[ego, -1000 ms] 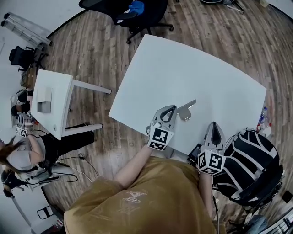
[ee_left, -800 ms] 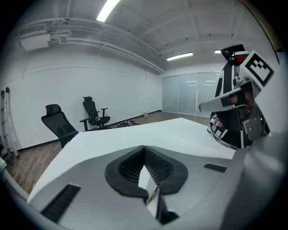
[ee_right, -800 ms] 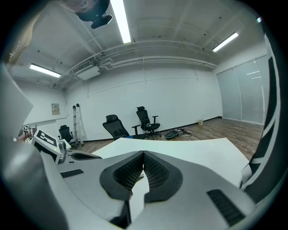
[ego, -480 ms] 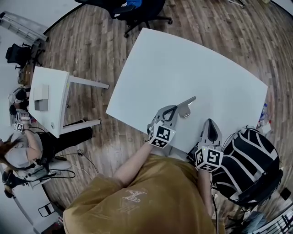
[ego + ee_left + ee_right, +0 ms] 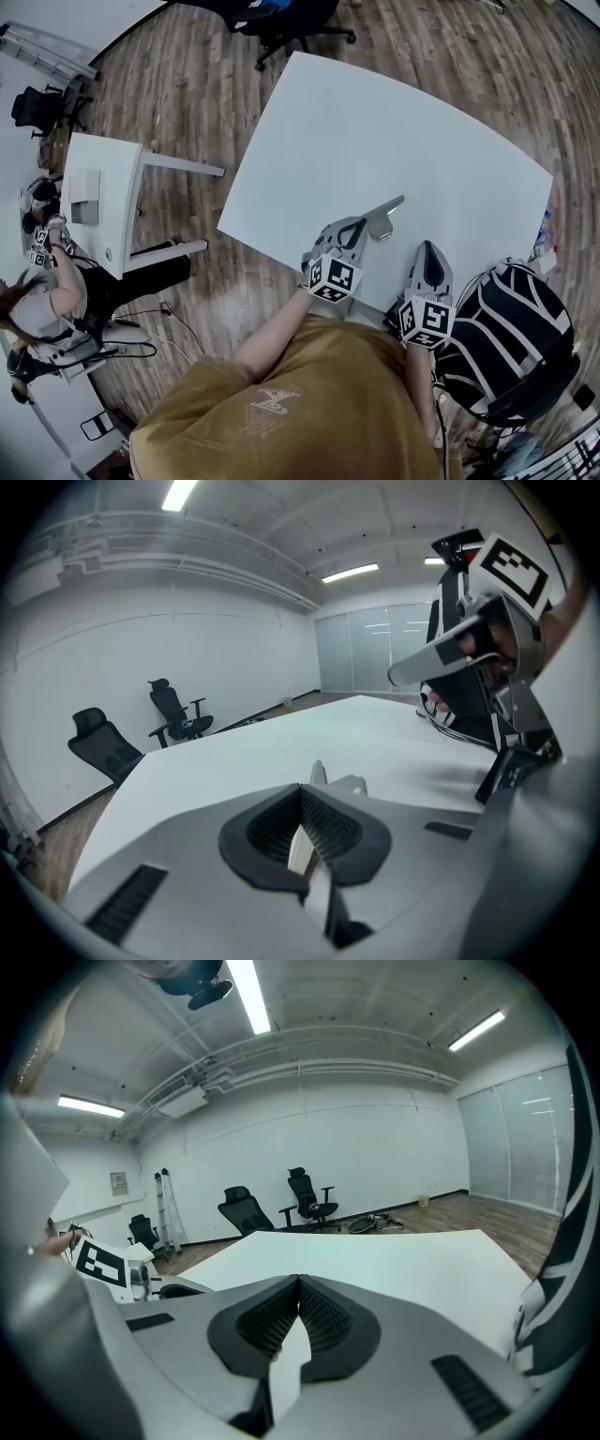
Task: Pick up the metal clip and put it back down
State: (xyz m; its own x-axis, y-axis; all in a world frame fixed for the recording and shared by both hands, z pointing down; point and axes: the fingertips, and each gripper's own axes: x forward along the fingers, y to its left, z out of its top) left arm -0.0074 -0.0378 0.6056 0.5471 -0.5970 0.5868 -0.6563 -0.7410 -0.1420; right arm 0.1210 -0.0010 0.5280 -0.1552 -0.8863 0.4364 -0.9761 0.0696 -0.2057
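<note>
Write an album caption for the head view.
From above: left gripper closed on a metal clip at the near edge of the white table, right gripper shut alongside.

Bright overhead light, soft shadows; fisheye edges

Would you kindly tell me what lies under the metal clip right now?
The white table lies under the metal clip. The clip's near end is covered by the left gripper, so whether it rests flat on the table cannot be seen.
</note>
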